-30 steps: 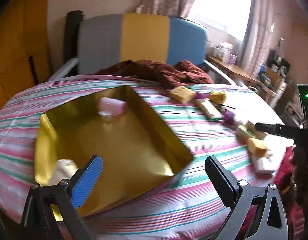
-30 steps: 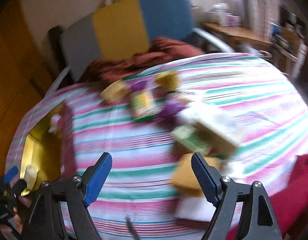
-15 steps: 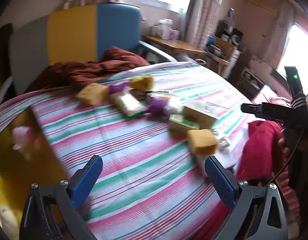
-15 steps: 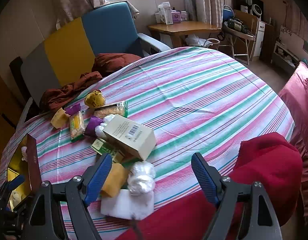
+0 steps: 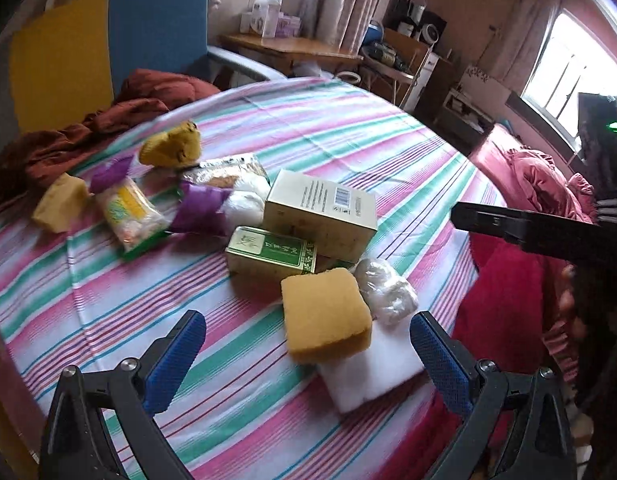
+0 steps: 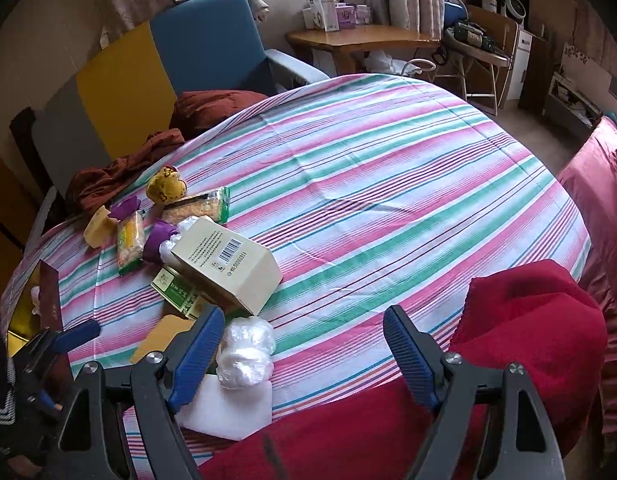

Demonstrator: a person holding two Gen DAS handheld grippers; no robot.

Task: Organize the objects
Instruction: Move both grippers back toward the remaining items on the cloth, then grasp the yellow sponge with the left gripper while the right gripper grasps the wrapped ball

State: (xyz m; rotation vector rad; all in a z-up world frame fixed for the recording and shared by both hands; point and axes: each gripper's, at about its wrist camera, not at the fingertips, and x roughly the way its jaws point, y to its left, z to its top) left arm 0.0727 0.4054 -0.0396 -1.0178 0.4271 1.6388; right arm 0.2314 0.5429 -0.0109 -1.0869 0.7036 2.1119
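1. Where the round table fills both views, its striped cloth is bare on the right half, with the clutter bunched on the left.
2. A red cloth drapes over the near edge.
3. The cream carton lies on its side, leaning on the green box.
4. A yellow sponge rests on a white foam pad, touching a crumpled plastic bag.
5. The left gripper hangs above the sponge, jaws wide and empty.
6. The right gripper is likewise spread wide, gripping nothing, beside the bag.
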